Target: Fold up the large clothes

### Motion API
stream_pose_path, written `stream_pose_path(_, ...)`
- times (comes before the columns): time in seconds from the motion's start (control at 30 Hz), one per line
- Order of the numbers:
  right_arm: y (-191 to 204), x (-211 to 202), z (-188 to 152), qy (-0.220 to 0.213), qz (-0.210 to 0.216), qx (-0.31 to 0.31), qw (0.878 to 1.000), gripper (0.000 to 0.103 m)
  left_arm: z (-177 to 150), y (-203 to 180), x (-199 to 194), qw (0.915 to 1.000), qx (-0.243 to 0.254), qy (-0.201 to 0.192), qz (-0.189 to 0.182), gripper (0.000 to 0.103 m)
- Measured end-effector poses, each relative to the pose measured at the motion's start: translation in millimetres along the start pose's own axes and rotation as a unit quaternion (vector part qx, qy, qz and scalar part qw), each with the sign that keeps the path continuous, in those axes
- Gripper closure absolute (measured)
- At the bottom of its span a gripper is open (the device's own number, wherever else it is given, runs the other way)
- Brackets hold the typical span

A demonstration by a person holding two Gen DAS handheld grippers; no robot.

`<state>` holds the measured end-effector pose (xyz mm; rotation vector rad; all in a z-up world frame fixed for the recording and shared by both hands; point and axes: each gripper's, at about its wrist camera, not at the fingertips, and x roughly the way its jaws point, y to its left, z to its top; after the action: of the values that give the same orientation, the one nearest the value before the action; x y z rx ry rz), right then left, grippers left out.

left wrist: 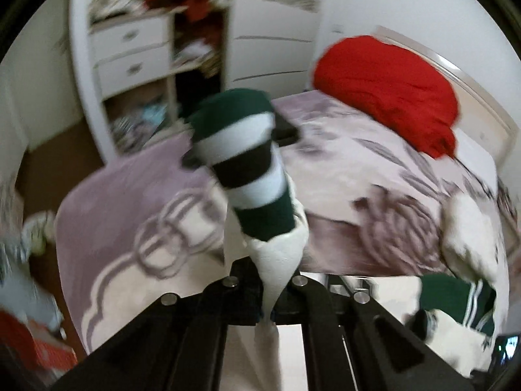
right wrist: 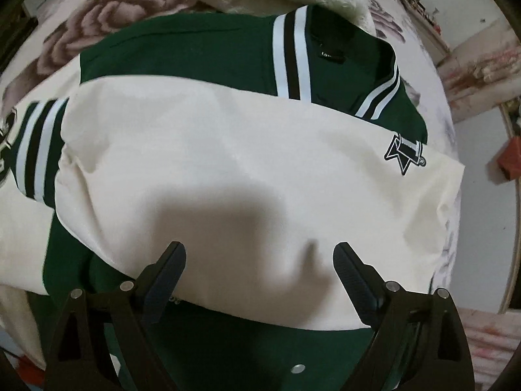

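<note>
The left hand-held gripper (left wrist: pixel 268 296) is clenched on the cream fabric of a sleeve, which is lifted in front of the lens so that its green, white and black striped knit cuff (left wrist: pixel 241 159) hangs above the bed (left wrist: pixel 342 176). The right hand-held gripper (right wrist: pixel 259 272) is released, its jaws spread wide just over the other cream sleeve (right wrist: pixel 228 163), which is already laid across the chest of the green and cream varsity-style jacket (right wrist: pixel 182 52). The jacket is spread flat on the floral bedspread, its collar toward the far side. One sleeve fold appears to be done; the lifted sleeve is not yet laid in, and the body folds are judged to remain.
</note>
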<state>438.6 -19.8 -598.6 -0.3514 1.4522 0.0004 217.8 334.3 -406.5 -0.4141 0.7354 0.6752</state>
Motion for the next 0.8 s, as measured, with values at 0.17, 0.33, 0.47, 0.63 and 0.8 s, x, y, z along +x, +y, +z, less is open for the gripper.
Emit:
stream_pose_path(0.17, -32.3, -2.3, -2.7, -0.008, 0.047, 0.029, 0.998, 0.009, -3.4, -93.6, -34.8, 0.9948, 0.094, -0.02, -0.032, 0.102)
stream_pose_path(0.33, -107.3, -0.8, -21.4, -0.005, 0.089, 0.08, 0.993, 0.009, -33.7, -202.2, -68.2, 0.9807, 0.171, -0.011, -0.094, 0.102)
stream_pose_path(0.47, -179.0, 9.6, -51.1, 0.008, 0.11, 0.138, 0.984, 0.009, -72.9, -292.0, -89.5, 0.9621, 0.225, 0.017, -0.153, 0.102)
stream_pose_path(0.63, -279.3, 35.2, -98.7, 0.037, 0.109, 0.219, 0.969, 0.009, -144.2, -407.4, -107.8, 0.9254, 0.303, 0.06, -0.219, 0.102)
stream_pose_path(0.8, -345.3, 63.4, -147.1, 0.071, 0.114, 0.281, 0.95, 0.009, -208.5, -473.1, -99.2, 0.9023, 0.351, 0.111, -0.225, 0.102)
